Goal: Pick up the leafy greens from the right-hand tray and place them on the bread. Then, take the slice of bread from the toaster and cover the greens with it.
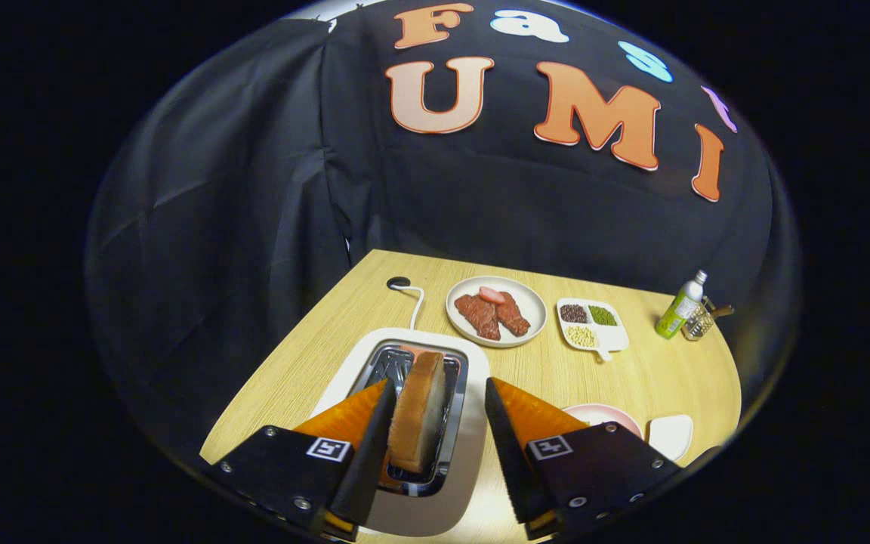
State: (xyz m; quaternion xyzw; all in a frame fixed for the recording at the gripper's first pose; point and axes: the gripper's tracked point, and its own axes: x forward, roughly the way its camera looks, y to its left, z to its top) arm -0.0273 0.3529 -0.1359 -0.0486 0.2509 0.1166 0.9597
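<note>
A: How were the jaws (436,412) found, and where was the bread?

B: The jaws were seen spread apart over the toaster (405,423); the slice of bread (418,412) stood upright in the toaster's slot, between the two fingers; the left finger (371,438) was seen just beside the slice, perhaps touching it, which could not be told; the right finger (503,438) was clearly kept apart from it; so the slice was not pressed from both sides.

A: What else was noticed on the bench (646,378)?

B: Beyond the toaster a round plate (459,298) with red meat pieces (492,313) was set; beside it a small divided tray (616,336) with dark, green and pale grains was placed; further to the right a green bottle (680,306) was stood near a small wire holder (699,321); behind the right finger a pink plate (601,414) and a white dish (671,434) were partly hidden; a white cable (414,301) was led from the toaster to a hole in the bench.
</note>
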